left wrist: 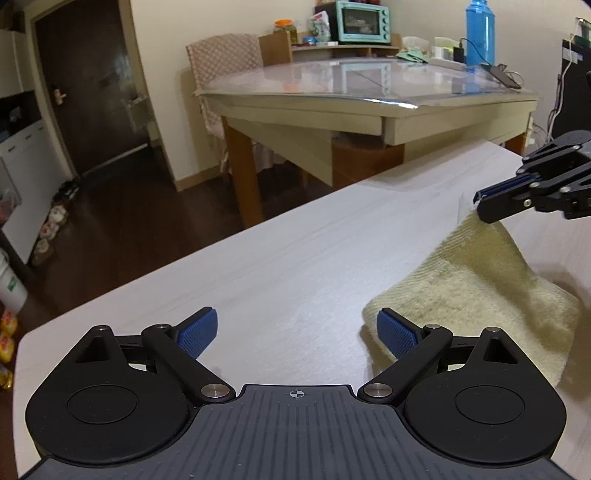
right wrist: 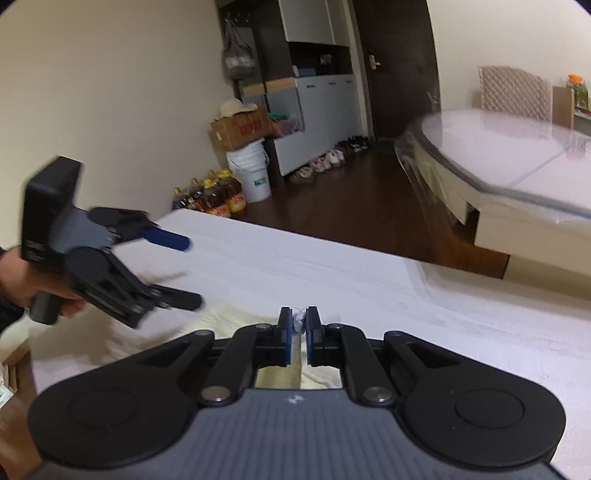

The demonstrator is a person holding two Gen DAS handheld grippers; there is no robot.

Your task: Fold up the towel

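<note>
Left view: your left gripper wide open, holds nothing, beside towel on white table. Right gripper pinches lifted towel corner.

Right view: fingers nearly closed on cloth. Mid-fold, I think; carry corner across.

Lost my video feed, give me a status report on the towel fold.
Left claw open, empty, beside towel's near corner. Right claw shut on towel, corner lifted off white table. Nothing in the way.

A glass-topped dining table is seen ahead of the jaws, a blue flask and mint oven beyond it.
</note>
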